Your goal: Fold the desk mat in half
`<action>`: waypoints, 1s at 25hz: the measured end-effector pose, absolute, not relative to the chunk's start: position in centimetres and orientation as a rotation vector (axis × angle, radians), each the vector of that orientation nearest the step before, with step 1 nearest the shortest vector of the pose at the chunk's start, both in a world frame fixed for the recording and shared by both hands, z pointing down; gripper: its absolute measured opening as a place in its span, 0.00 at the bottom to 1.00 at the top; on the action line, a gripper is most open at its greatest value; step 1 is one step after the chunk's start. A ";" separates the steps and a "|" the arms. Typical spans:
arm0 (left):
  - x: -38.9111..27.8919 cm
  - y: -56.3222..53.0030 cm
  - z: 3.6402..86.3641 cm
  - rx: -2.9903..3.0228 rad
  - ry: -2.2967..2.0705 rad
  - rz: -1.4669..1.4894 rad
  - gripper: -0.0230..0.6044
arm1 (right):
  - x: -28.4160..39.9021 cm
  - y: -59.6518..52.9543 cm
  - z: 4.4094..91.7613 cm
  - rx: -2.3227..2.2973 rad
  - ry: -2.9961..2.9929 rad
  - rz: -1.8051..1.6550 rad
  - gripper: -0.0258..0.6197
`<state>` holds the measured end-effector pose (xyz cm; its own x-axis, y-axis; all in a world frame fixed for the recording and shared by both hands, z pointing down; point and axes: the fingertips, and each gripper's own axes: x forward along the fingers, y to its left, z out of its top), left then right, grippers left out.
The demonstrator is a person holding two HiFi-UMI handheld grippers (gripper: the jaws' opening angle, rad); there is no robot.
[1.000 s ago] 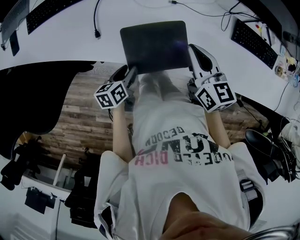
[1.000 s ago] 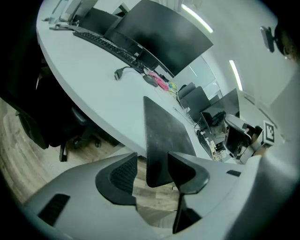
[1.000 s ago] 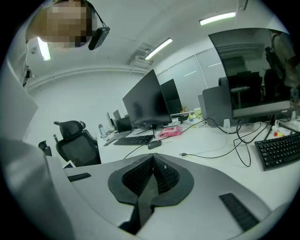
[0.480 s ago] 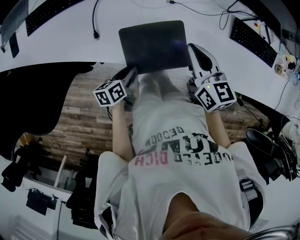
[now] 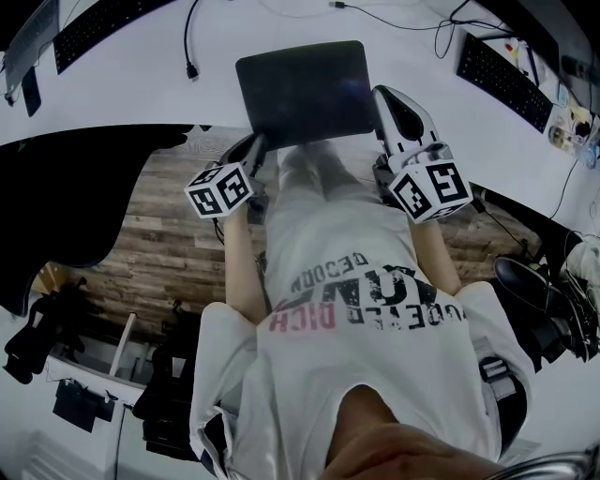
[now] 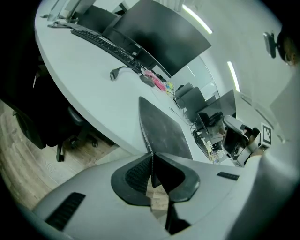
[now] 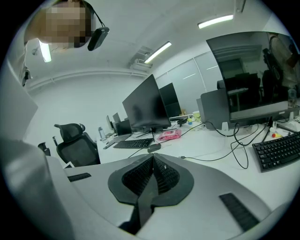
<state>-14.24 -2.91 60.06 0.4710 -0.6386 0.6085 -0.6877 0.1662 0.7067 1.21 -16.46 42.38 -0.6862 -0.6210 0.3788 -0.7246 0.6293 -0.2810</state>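
Note:
The dark desk mat (image 5: 305, 89) lies flat on the white desk (image 5: 141, 84), close to its near edge. My left gripper (image 5: 255, 143) is at the mat's near left corner. In the left gripper view its jaws are closing, and the mat's (image 6: 161, 129) thin edge runs straight in between the pads of the left gripper (image 6: 151, 157). My right gripper (image 5: 382, 96) sits at the mat's right edge. In the right gripper view the right gripper (image 7: 152, 160) has its pads together on a dark strip of mat (image 7: 143, 206) that hangs below them.
Black keyboards (image 5: 511, 84) (image 5: 94, 23) and a loose cable (image 5: 192, 47) lie on the desk beyond the mat. A monitor (image 6: 159, 35) and another keyboard (image 6: 103, 44) stand farther off. A dark chair (image 5: 75, 187) is at the left over the wooden floor (image 5: 159, 244).
The left gripper's jaws have closed in on the mat's near left corner. The mat and both grippers have edged slightly to the left.

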 end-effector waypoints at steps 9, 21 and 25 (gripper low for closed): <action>-13.9 -3.5 58.2 1.571 -1.266 0.084 0.06 | 2.5 -16.6 42.1 1.126 -2.607 0.606 0.04; -12.7 -4.8 54.3 1.685 -1.281 0.107 0.06 | 3.6 -16.5 41.3 1.141 -2.623 0.600 0.04; -11.8 -5.4 53.0 1.730 -1.266 0.101 0.06 | 4.2 -16.6 41.1 1.147 -2.627 0.601 0.04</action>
